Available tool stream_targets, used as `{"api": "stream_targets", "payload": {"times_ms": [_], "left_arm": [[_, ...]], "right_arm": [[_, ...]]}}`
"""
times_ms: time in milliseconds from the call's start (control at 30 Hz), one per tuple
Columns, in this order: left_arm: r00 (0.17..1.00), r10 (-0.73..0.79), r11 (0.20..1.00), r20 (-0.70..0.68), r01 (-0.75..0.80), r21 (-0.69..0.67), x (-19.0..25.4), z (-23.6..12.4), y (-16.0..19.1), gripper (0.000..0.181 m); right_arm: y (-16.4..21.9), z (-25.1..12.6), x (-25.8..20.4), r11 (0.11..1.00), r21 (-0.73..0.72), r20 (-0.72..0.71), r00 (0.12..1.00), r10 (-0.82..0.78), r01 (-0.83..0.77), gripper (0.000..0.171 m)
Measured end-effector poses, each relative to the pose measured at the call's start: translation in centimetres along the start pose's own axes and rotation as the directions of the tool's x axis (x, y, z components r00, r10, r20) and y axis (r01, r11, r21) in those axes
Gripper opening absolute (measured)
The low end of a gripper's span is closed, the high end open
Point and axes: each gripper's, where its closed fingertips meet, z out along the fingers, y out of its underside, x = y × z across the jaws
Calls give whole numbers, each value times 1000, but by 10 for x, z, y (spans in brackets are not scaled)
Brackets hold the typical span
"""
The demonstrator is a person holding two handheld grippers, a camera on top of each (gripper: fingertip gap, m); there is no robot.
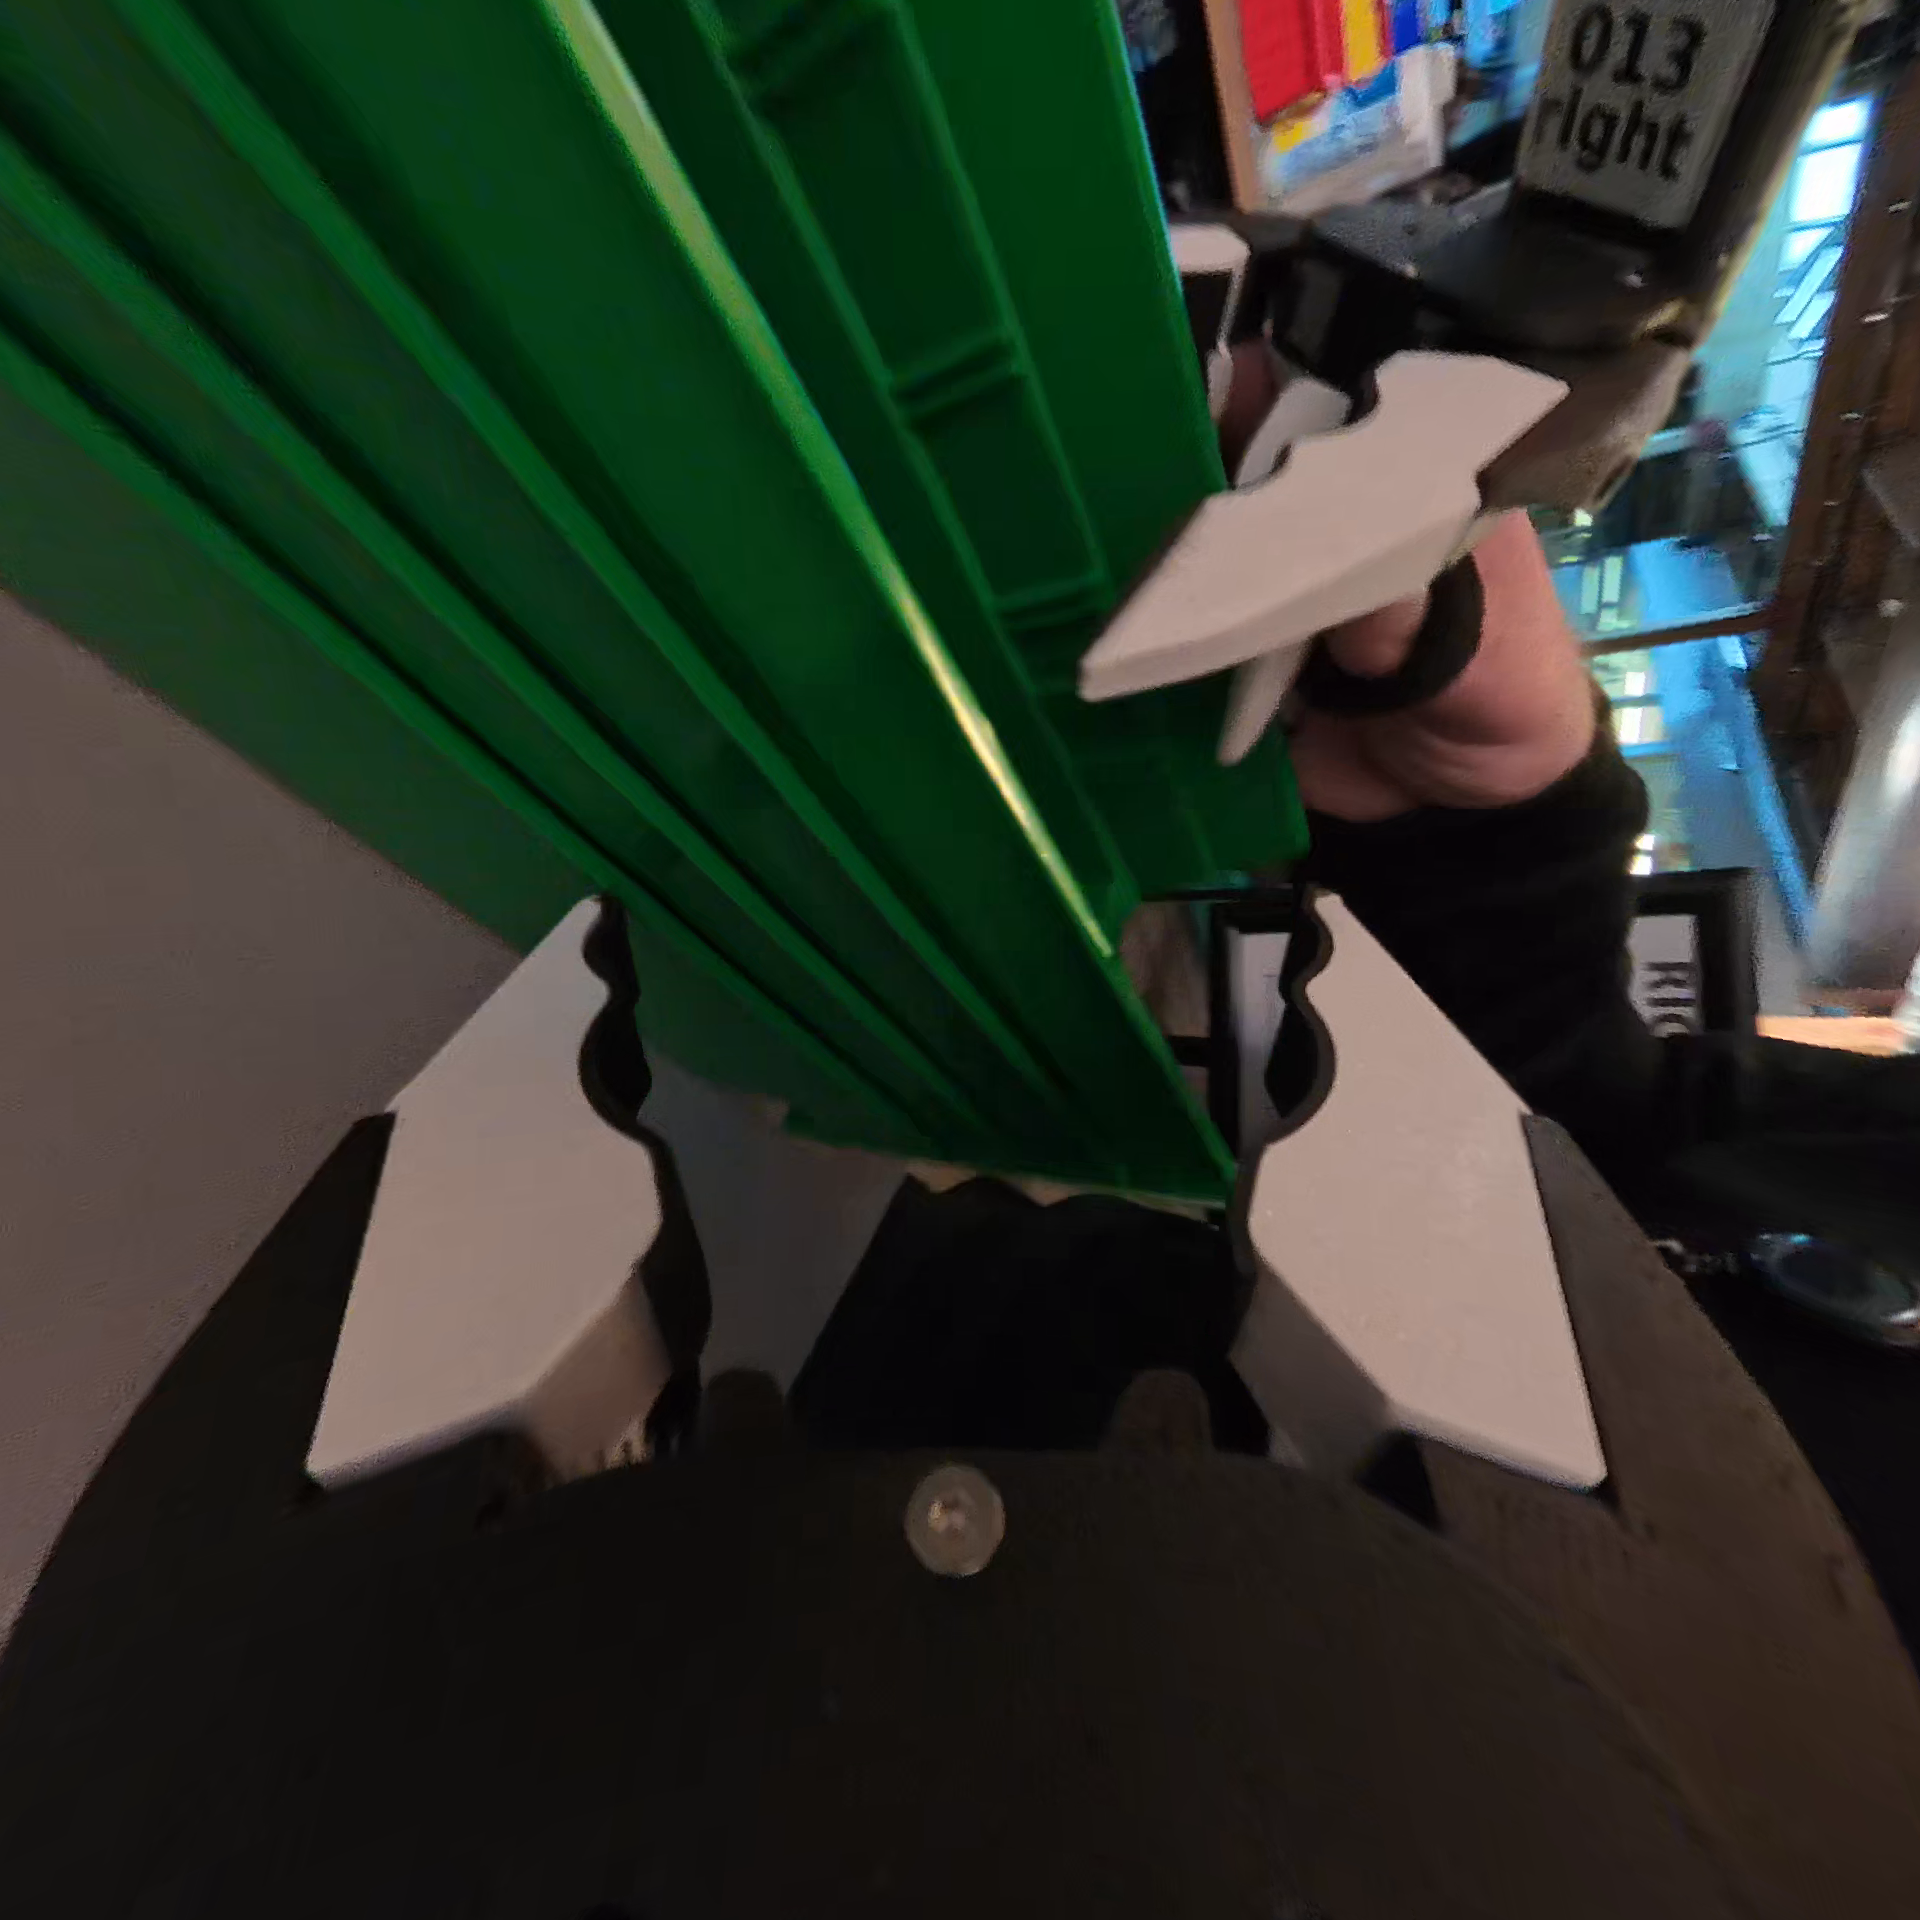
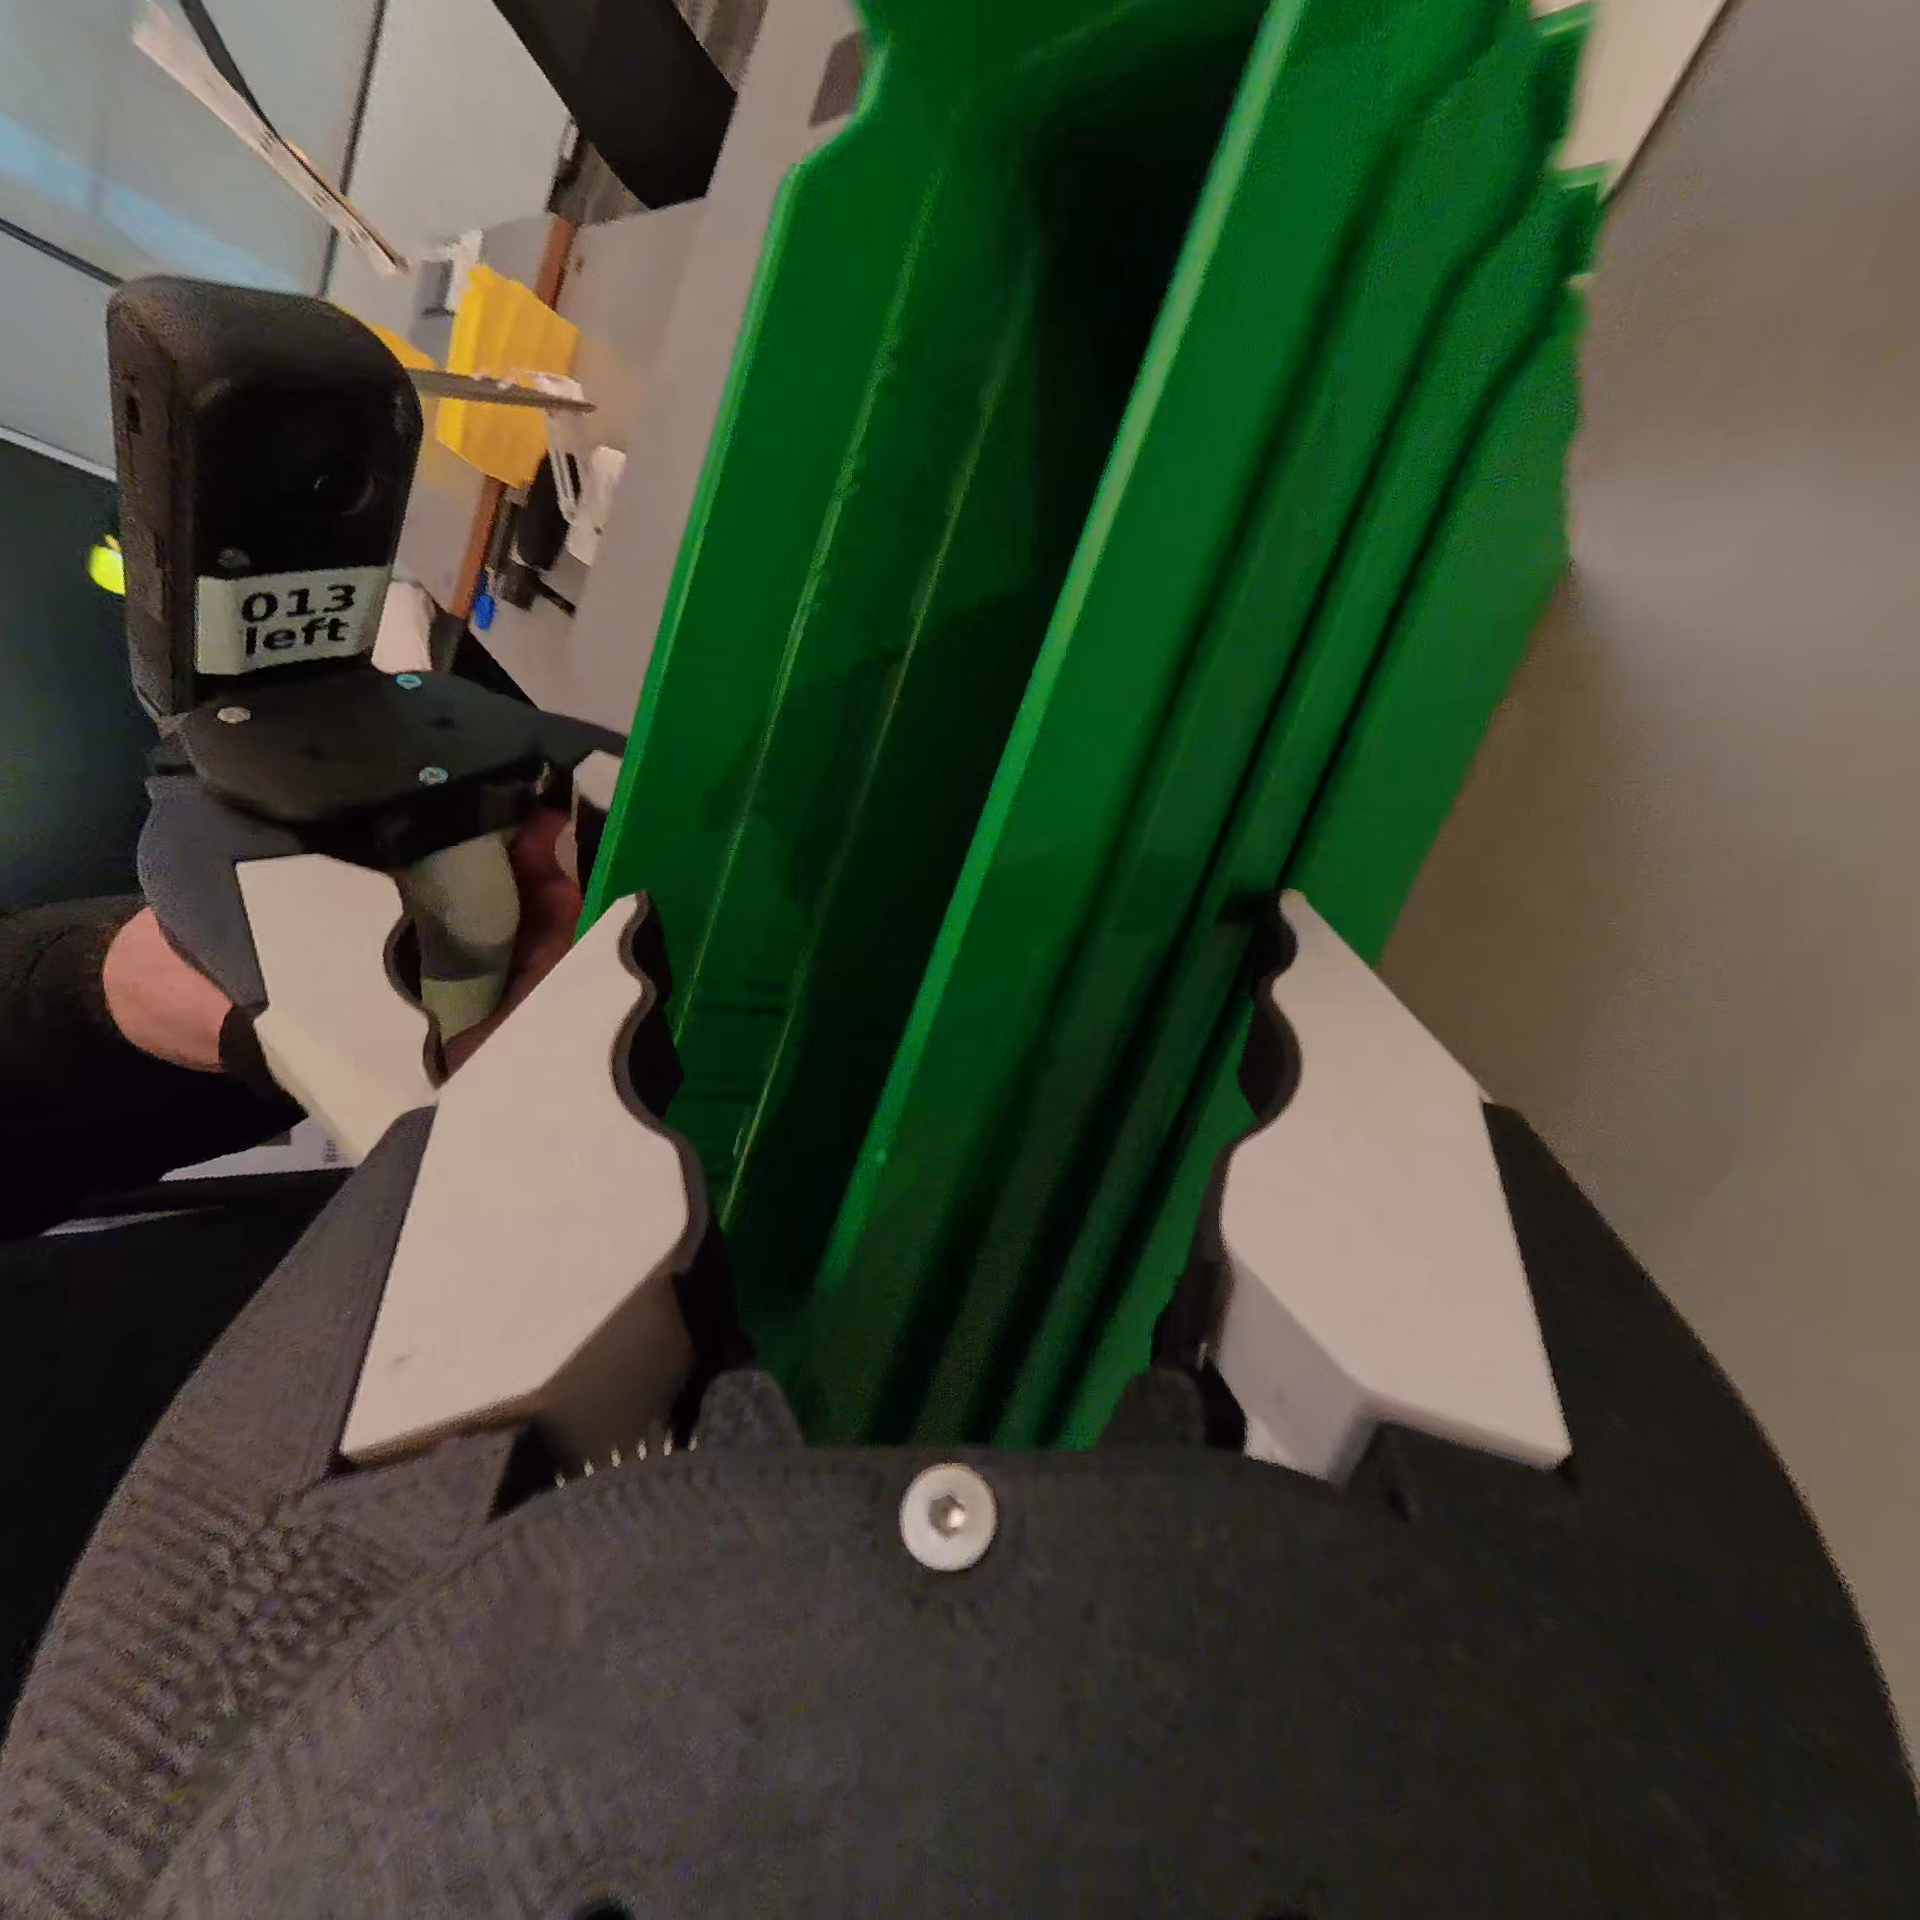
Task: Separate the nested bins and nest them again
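Left wrist view: left hand-held gripper (image 1: 951,914) points forward along the green nested bins (image 1: 540,540), its white fingers (image 1: 499,1174) spread wide on either side of the layered green rims; rims sit deep in the gap, the right finger touches the outermost rim edge, the left finger looks just off the plastic, so a firm grip cannot be told. Bins look tilted, running up and away from this gripper, with grey table (image 1: 177,935) left of the bins. Right of the bins, the right hand-held gripper (image 1: 1174,665) comes in at the bin's ribbed side wall, one white finger laid over the wall, person's hand (image 1: 1455,717) with dark sleeve wrapped on its handle. Right wrist view: right hand-held gripper (image 2: 961,914) wide apart too, stacked bin (image 2: 1091,727) rims and walls filling the gap down to the gripper base; whether the pads press the plastic cannot be told, motion blur. Left of the bins here, the left hand-held gripper (image 2: 436,997) with its black camera block sits close against the bin's side, hand (image 2: 156,987) behind it. Yellow bins (image 2: 499,384) well beyond the green ones, on a far desk.
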Motion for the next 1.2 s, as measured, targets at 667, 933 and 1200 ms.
{"api": "stream_targets", "payload": {"times_ms": [667, 933, 1200], "left_arm": [[944, 195, 970, -266, -226, -93, 45, 93, -28, 117], [926, 236, 956, -295, -276, -100, 45, 102, -25, 111], [920, 275, 950, -279, -305, -68, 40, 91, -31, 105]], "right_arm": [[-11, -114, 53, 983, -140, -473, 864, -173, 120, 138], [4, -110, 81, 955, -283, -571, 786, -238, 83, 131], [4, -110, 77, 942, -330, -560, 789, -252, 67, 114]]}}
